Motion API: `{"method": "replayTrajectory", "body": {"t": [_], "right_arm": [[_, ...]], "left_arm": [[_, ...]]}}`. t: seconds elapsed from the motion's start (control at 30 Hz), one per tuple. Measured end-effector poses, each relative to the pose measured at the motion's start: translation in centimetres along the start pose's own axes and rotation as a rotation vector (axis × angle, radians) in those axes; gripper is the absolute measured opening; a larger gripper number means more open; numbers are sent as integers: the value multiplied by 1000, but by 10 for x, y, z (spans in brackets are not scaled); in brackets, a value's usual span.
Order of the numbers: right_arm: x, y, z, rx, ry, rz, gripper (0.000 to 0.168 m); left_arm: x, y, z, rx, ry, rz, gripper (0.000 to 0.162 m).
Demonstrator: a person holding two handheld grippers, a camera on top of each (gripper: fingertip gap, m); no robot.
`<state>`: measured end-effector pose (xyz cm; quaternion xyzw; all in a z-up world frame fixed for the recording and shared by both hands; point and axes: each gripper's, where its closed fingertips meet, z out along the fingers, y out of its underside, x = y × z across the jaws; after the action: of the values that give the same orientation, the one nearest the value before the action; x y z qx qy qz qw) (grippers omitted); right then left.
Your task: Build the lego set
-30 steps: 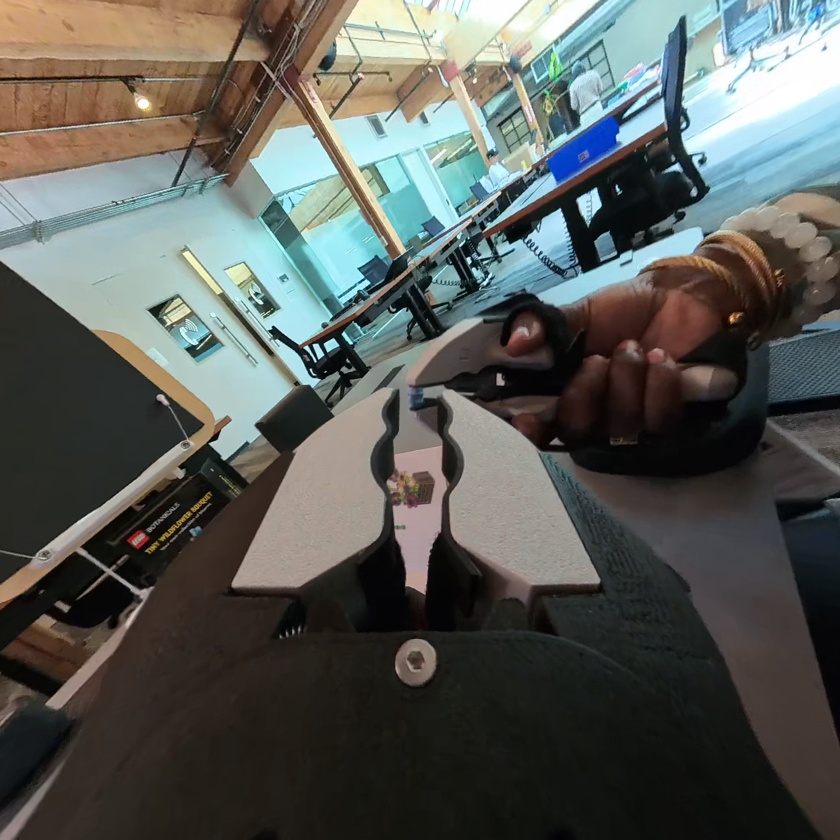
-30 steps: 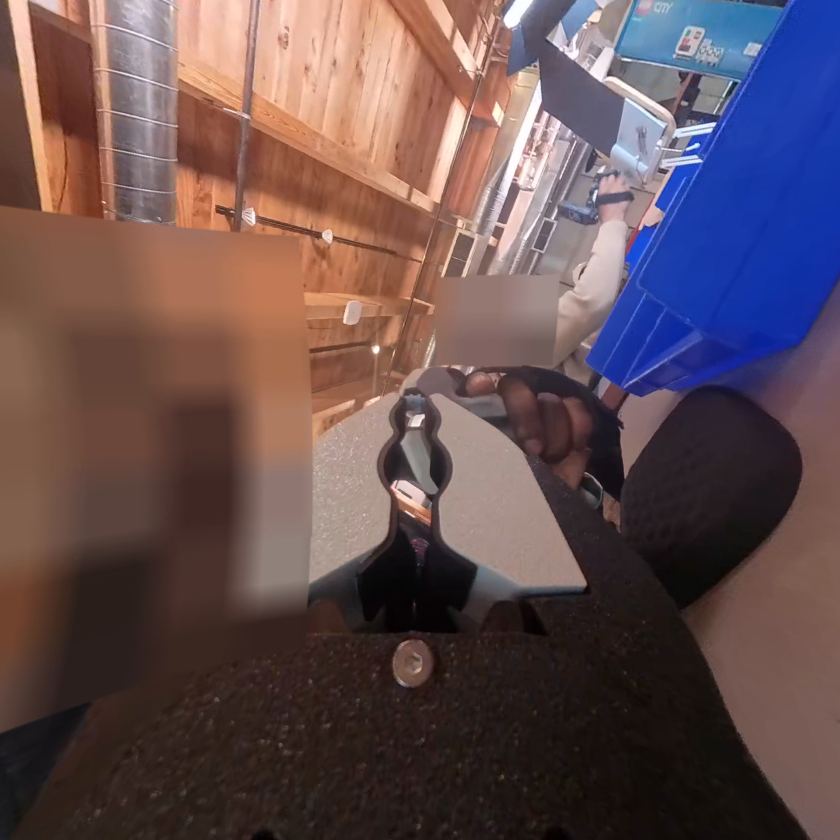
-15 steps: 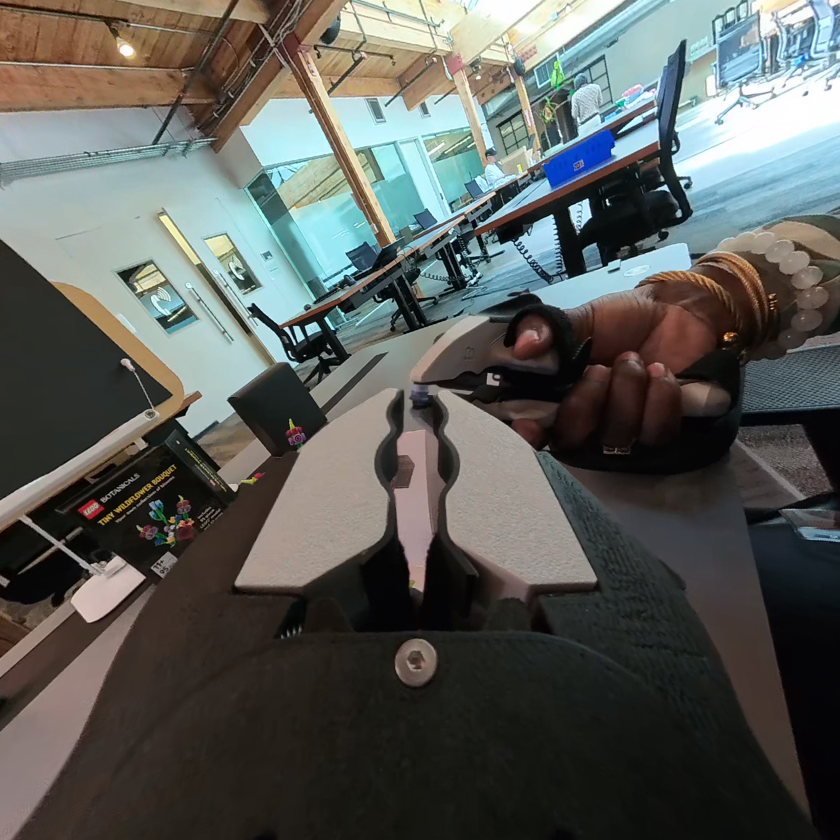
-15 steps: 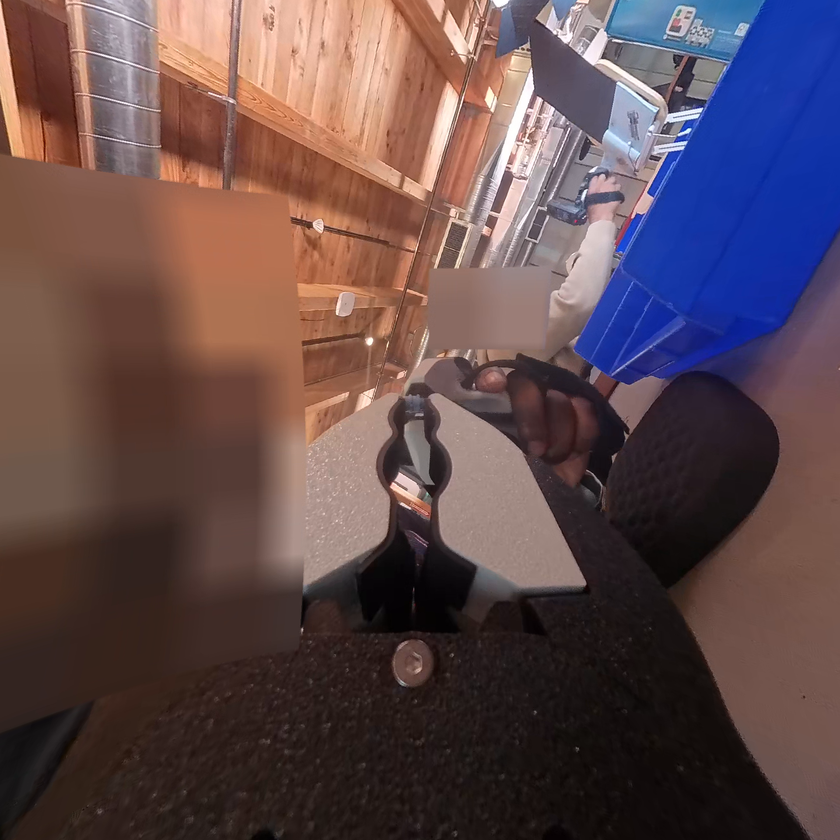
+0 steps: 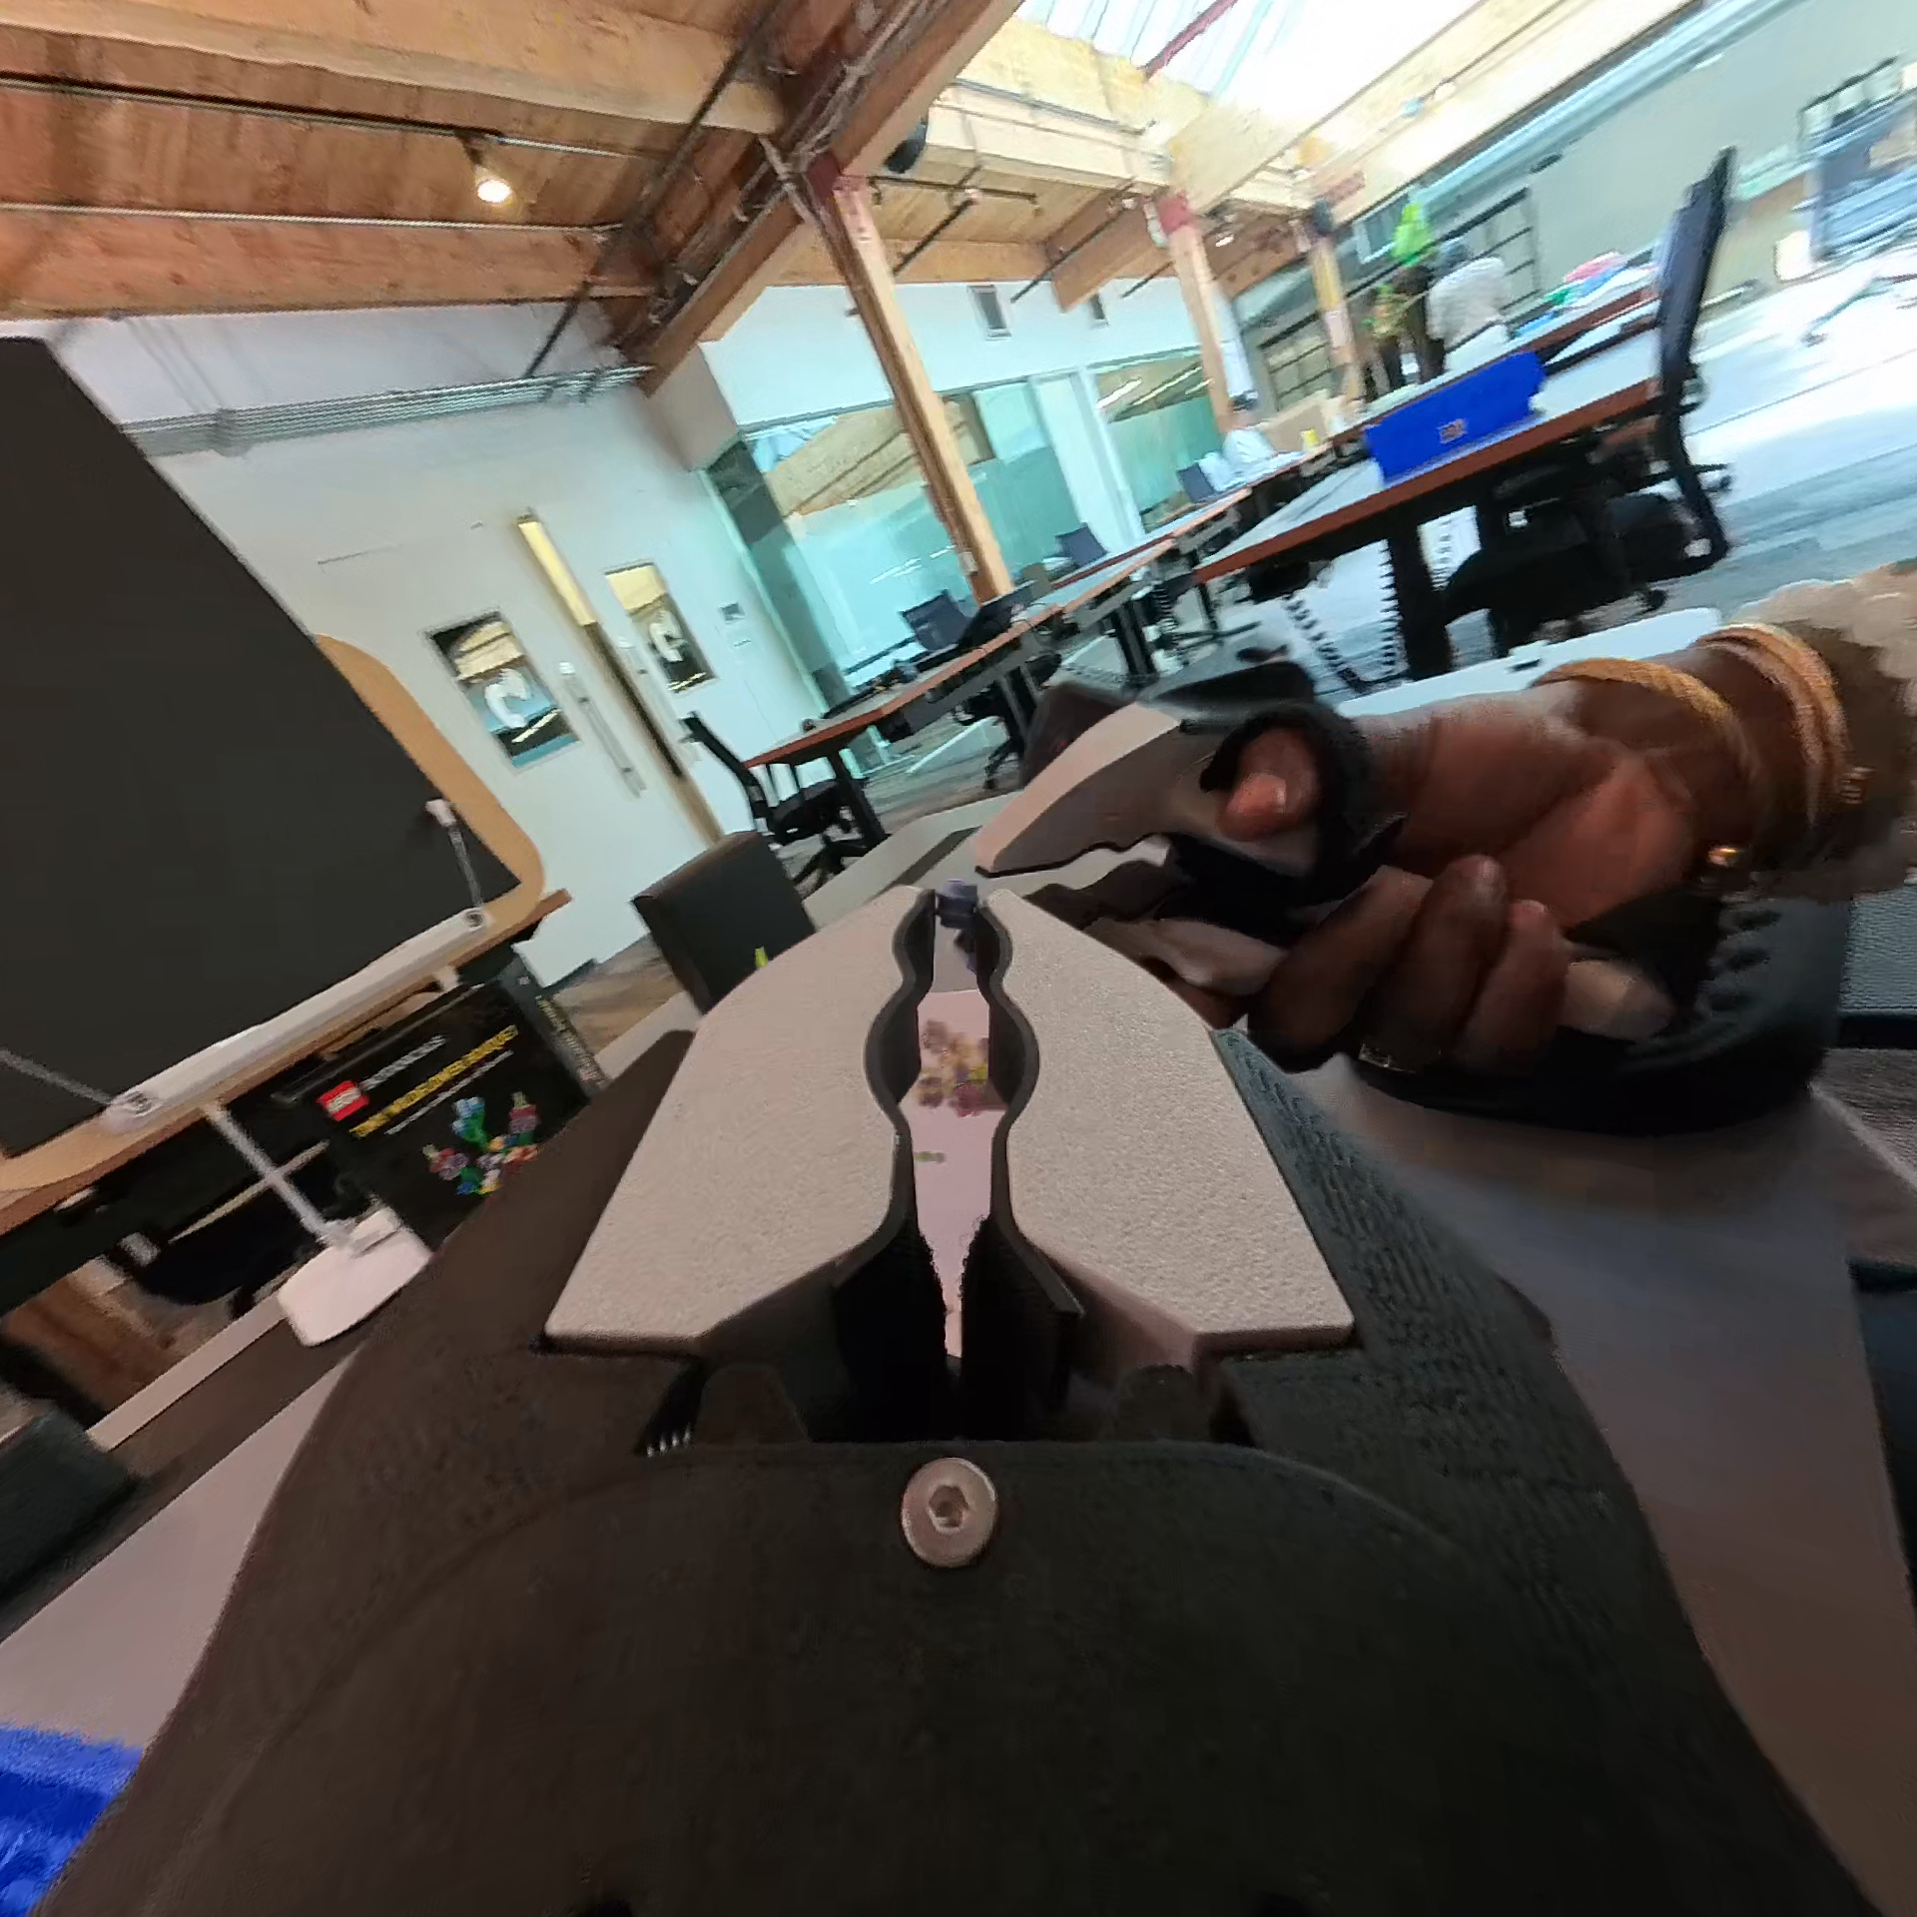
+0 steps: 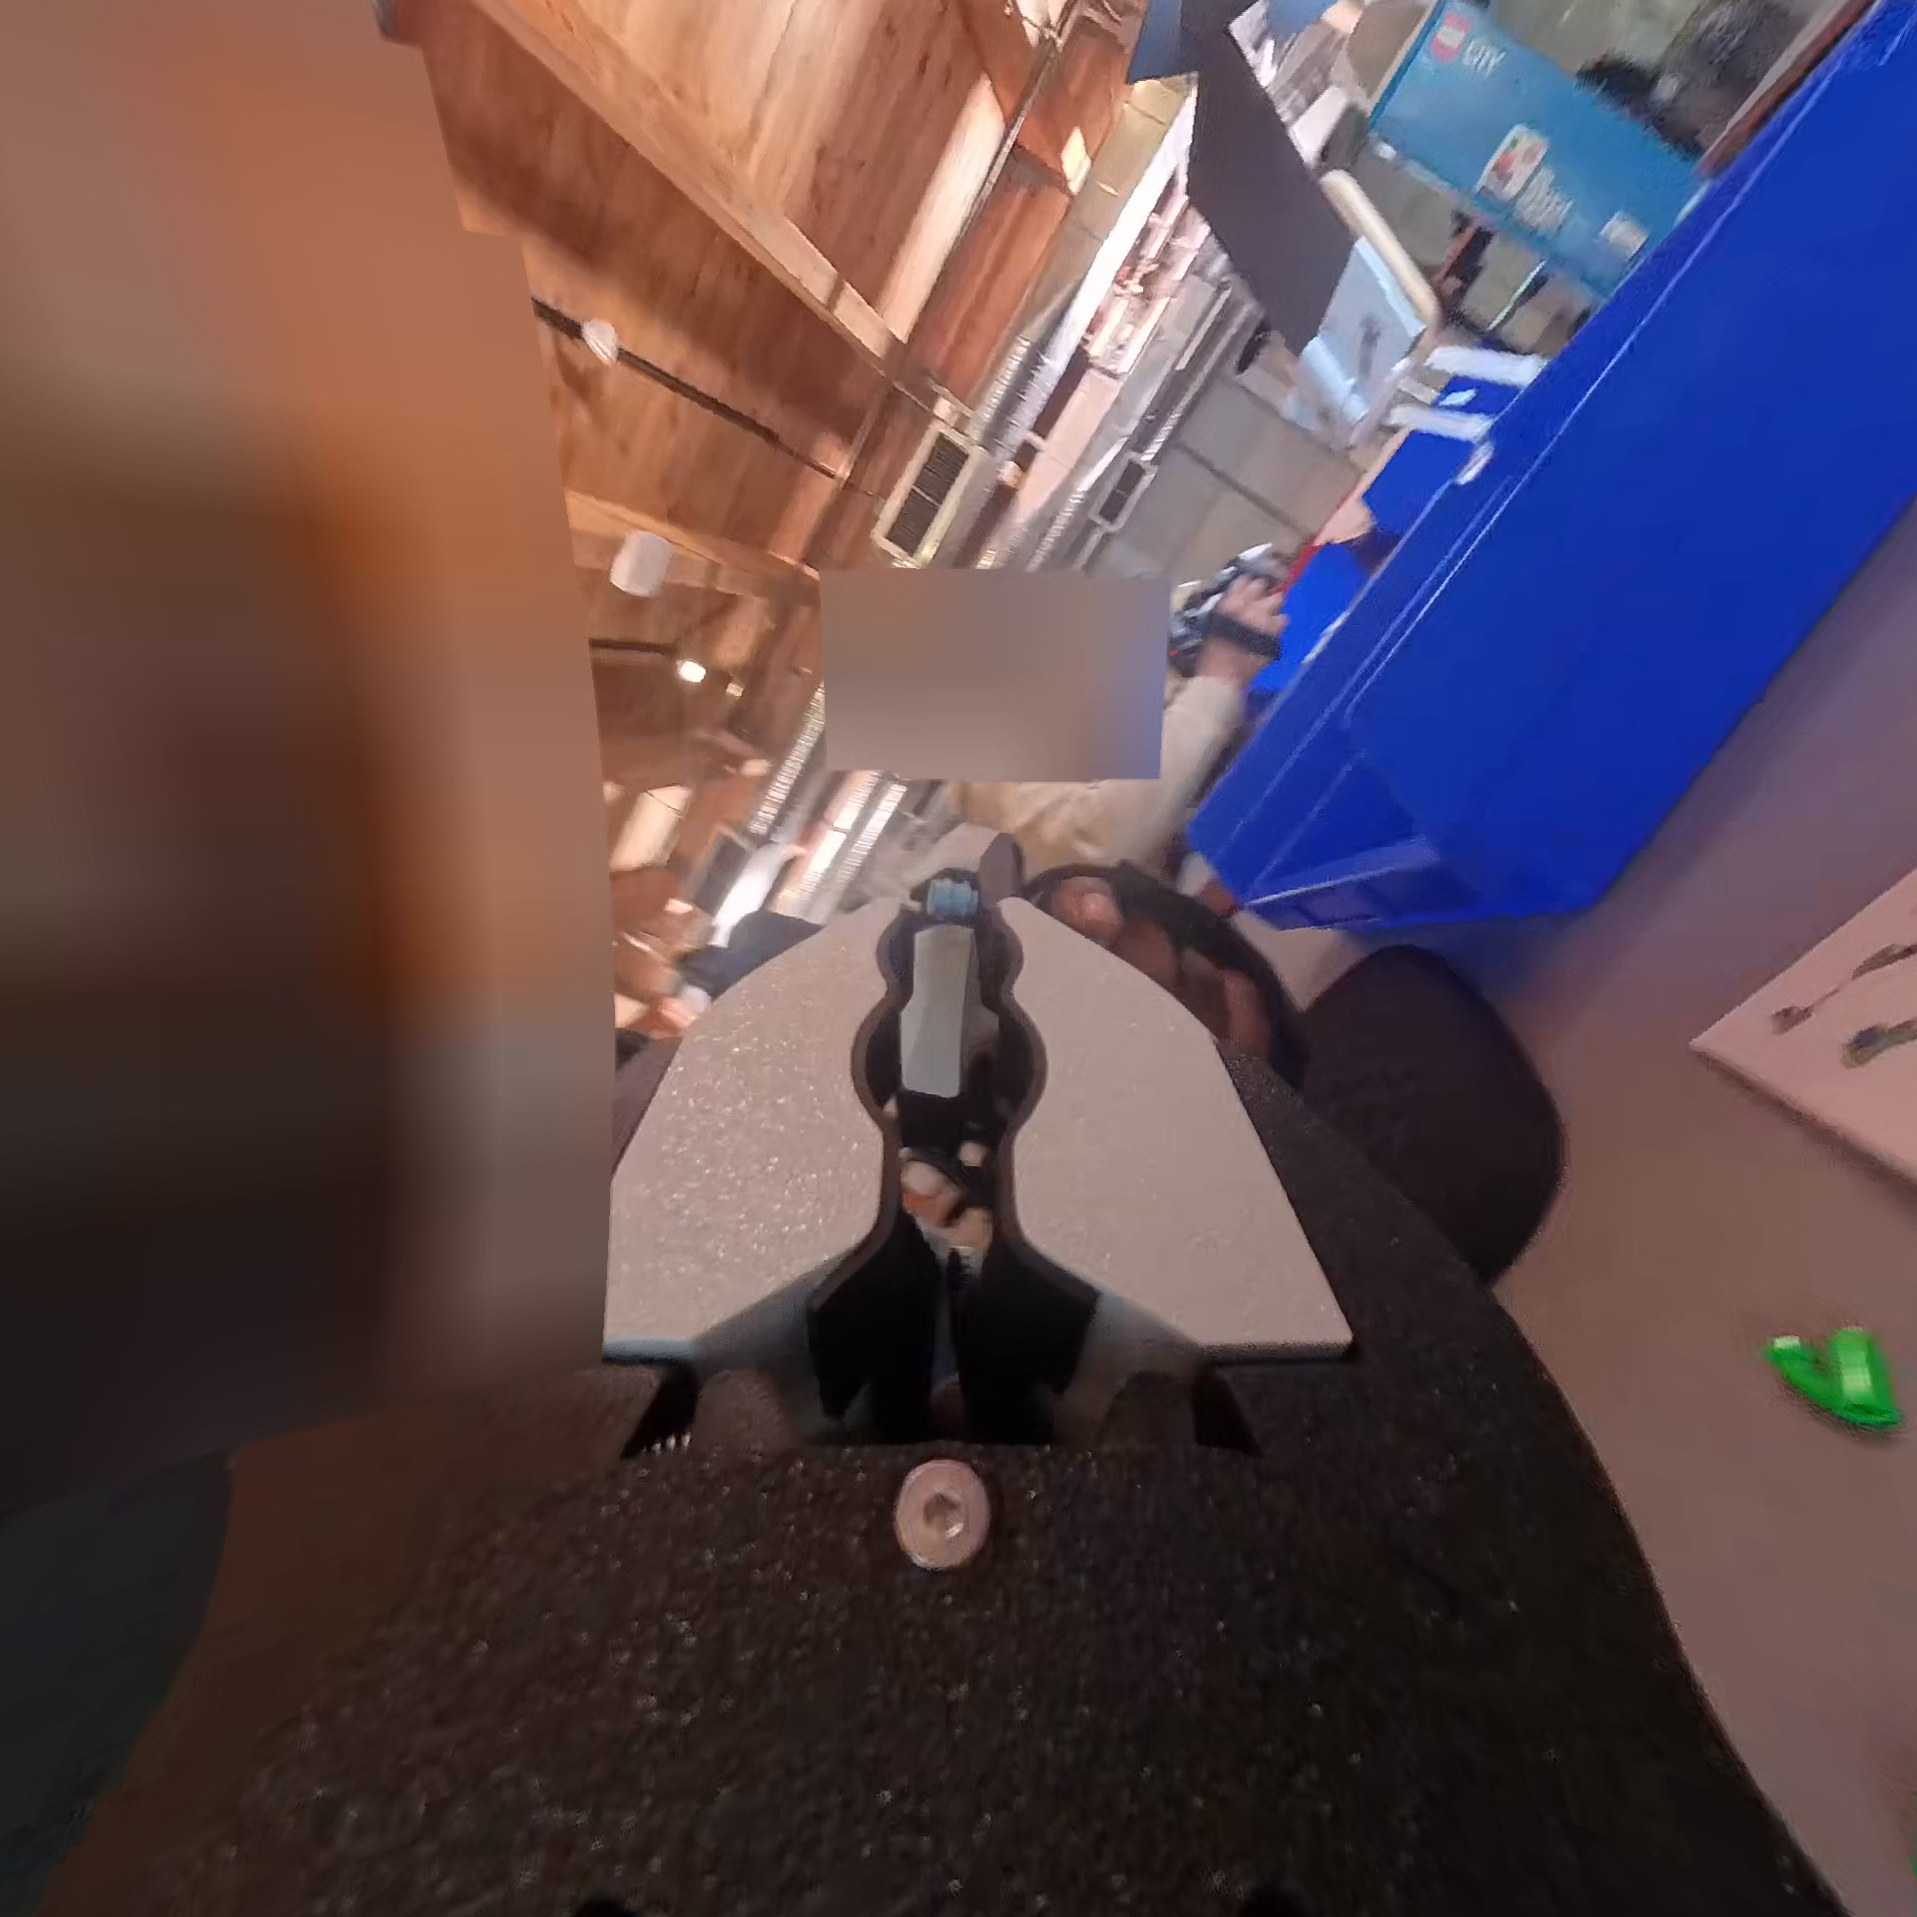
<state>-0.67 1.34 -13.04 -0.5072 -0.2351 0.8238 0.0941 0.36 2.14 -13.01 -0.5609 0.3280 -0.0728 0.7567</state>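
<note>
Right tool [image 5: 1011, 856] has lifted; blurred blue piece [image 5: 954, 900] half-hidden between tips.

the left wrist view is bright: daylight pours from the skylight [image 5: 1297, 62] and the far windows, washing that corner nearly white, while a ceiling spot lamp [image 5: 493, 189] glows under the wooden beams. the person's right hand [image 5: 1535, 830] and the far desks are smeared by motion blur; the grey fingers [image 5: 747, 1120] nearby stay sharp, their inner edges in shadow. straight beams bow toward the edges from the wide lens. the right wrist view is dimmer and warmer, blurred throughout, with the blue bin [image 6: 1618, 581] and the green piece [image 6: 1836, 1374] streaked and soft.
</note>
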Motion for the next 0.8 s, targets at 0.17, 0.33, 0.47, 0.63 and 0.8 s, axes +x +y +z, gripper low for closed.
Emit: {"method": "replayTrajectory", "body": {"t": [0.17, 0.33, 0.47, 0.63, 0.8], "right_arm": [[10, -12, -2, -41, 321, -546, 15], [19, -17, 1, -167, 619, -982, 14], [31, -11, 4, -240, 620, -915, 10], [35, -11, 3, -267, 598, -872, 7], [32, -14, -6, -287, 623, -897, 7]], "left_arm": [[-19, 15, -4, -103, -165, 91, 8], [-18, 26, -3, -185, -216, 255, 8], [-16, 31, -1, -211, -218, 320, 8], [-16, 35, -1, -213, -213, 325, 8], [-14, 34, 0, -189, -180, 196, 15]]}}
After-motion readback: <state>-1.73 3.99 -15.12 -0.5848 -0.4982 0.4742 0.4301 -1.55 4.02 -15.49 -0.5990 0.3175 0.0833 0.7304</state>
